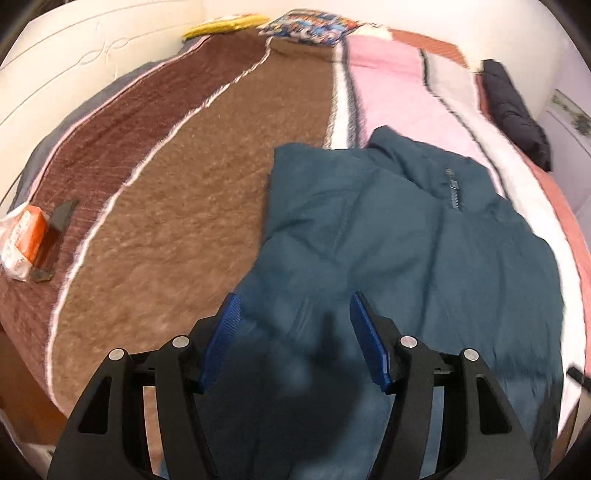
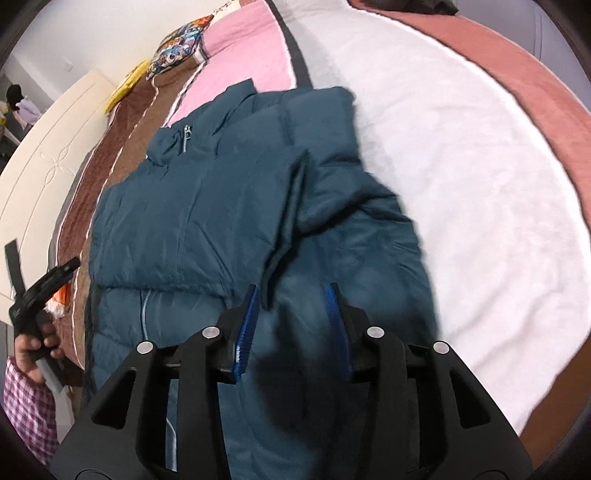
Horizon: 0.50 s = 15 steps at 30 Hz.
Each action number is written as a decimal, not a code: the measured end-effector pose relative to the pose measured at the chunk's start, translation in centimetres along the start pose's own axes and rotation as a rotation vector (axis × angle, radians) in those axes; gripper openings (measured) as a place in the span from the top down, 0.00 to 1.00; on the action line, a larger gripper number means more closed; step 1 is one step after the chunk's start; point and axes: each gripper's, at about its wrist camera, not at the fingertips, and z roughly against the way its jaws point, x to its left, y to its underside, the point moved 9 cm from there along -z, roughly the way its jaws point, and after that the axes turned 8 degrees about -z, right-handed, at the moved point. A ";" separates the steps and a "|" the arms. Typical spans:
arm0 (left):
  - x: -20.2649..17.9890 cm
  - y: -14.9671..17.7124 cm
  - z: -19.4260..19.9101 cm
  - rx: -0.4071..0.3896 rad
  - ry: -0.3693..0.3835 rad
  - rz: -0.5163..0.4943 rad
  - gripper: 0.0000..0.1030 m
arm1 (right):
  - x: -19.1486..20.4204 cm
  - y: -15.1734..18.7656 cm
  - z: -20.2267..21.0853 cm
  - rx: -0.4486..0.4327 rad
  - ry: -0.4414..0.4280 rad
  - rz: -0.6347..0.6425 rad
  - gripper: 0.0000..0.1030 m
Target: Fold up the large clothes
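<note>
A large teal puffer jacket [image 1: 388, 236] lies on the bed, collar and zipper [image 1: 454, 195] away from me, with its sleeves folded in over the body. It also shows in the right wrist view [image 2: 207, 221]. My left gripper [image 1: 293, 306] is open and empty, hovering over the jacket's lower left part. My right gripper [image 2: 293, 295] is open and empty, just above a folded sleeve edge [image 2: 284, 221] on the jacket's lower right part. The left gripper [image 2: 48, 284] shows at the left edge of the right wrist view, held in a hand.
The bed is covered with brown [image 1: 184, 206], pink [image 1: 391, 92] and white [image 2: 461, 184] blankets. An orange-and-white packet [image 1: 22, 240] lies at the left edge. A patterned cushion [image 1: 314, 26], a yellow item [image 1: 225, 24] and a dark garment [image 1: 513, 110] lie at the far side. A cream headboard [image 1: 74, 66] stands left.
</note>
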 end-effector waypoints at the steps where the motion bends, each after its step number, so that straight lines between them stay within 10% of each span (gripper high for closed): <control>1: 0.2 0.6 0.9 -0.004 0.007 -0.011 0.38 | -0.4 0.3 0.6 0.000 0.006 0.003 0.60; 15: 5.0 13.7 8.8 0.073 0.080 0.037 0.36 | -7.5 12.1 7.1 0.231 0.050 -0.025 0.48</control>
